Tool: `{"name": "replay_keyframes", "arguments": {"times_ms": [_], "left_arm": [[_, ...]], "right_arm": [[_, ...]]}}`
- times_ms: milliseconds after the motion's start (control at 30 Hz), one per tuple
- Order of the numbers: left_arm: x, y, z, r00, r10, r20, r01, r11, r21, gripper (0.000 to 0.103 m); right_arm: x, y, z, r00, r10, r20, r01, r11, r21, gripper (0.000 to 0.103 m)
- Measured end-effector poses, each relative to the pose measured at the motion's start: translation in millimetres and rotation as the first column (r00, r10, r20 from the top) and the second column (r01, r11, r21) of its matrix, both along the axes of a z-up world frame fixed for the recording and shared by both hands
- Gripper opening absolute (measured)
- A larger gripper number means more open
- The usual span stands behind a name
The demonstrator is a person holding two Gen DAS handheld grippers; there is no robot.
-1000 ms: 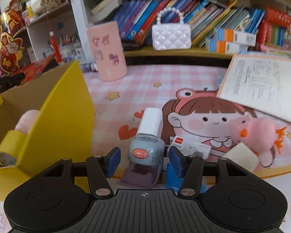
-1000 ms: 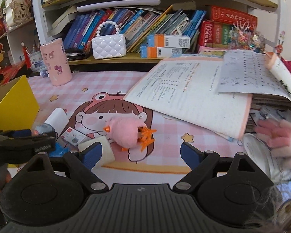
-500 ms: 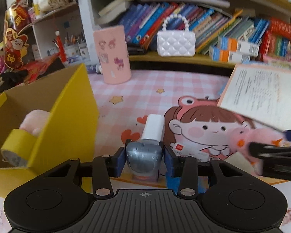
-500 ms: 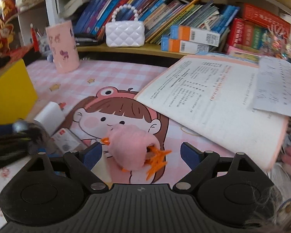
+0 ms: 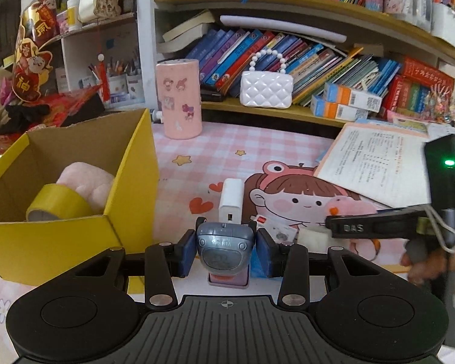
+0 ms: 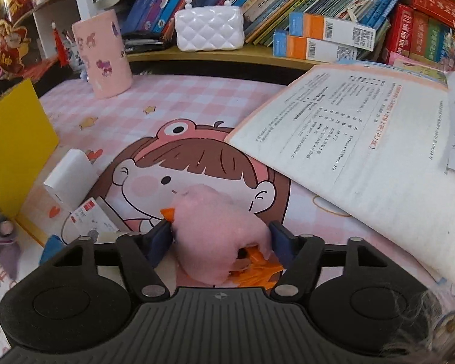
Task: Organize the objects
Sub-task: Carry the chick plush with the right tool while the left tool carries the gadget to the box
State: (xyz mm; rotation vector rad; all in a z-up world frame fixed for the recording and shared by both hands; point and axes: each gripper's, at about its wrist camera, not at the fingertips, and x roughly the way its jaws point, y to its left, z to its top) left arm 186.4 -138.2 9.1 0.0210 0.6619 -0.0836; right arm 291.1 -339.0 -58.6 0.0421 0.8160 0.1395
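L gripper (image 5: 226,250) is clenching a small grey-blue gadget (image 5: 224,250), blue pads pressing on both its sides; its purple lower part (image 5: 227,279) is sticking out below the pads, partly cut off by the gripper body. Faint lettering on the gadget's top is too small to read. It's being held off the pink checkered mat (image 5: 257,142), just right of the yellow cardboard box (image 5: 130,163).

Inside the box a roll of yellow tape (image 5: 57,204) is leaning against a pink plush (image 5: 88,183); box wall is hiding the bottoms of both, so can't tell what else is lying in there.

R gripper (image 6: 220,239) is closing its jaws round a pink plush bird (image 6: 218,227) w/ orange beak and orange feet. Left pad is touching the fur; right pad is right at the plush edge, hard to say how firmly it's pressing. Bird is sitting low on the mat over the printed cartoon girl (image 6: 197,166), its underside hidden by the gripper body. In the left wrist view the bird is mostly blocked by the R gripper's black finger; only a bit of pink and beak is showing.

White charger block (image 5: 232,201) is lying on the mat beyond the gadget. A small card w/ red corner (image 6: 89,215) and sth blue (image 6: 53,247) are lying near the R gripper's left finger, partly covered. Open book (image 6: 364,151) is overlapping the mat at right, its far edge cut off. Pink sticker cup (image 5: 179,100) is standing upright at the back, white quilted purse (image 5: 266,89) on the shelf behind
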Motion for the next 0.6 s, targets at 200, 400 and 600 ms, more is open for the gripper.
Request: {"name": "replay_keyframes", "arguments": {"times_ms": [200, 400, 600], "left_arm": [[-21, 10, 9, 1.000, -0.011, 0.023, 0.012, 1.000, -0.023, 0.040], [-43, 29, 15, 0.998, -0.025, 0.055, 0.029, 0.997, -0.071, 0.040], [-73, 58, 11, 0.997, -0.059, 0.049, 0.064, 0.992, -0.110, 0.040]], "right_arm": [[-13, 1, 14, 0.998, -0.017, 0.058, 0.017, 1.000, -0.010, 0.063], [-53, 7, 47, 0.991, -0.085, 0.101, 0.084, 0.996, 0.005, 0.063], [-109, 40, 66, 0.990, -0.107, 0.091, 0.103, 0.994, 0.041, 0.063]]}}
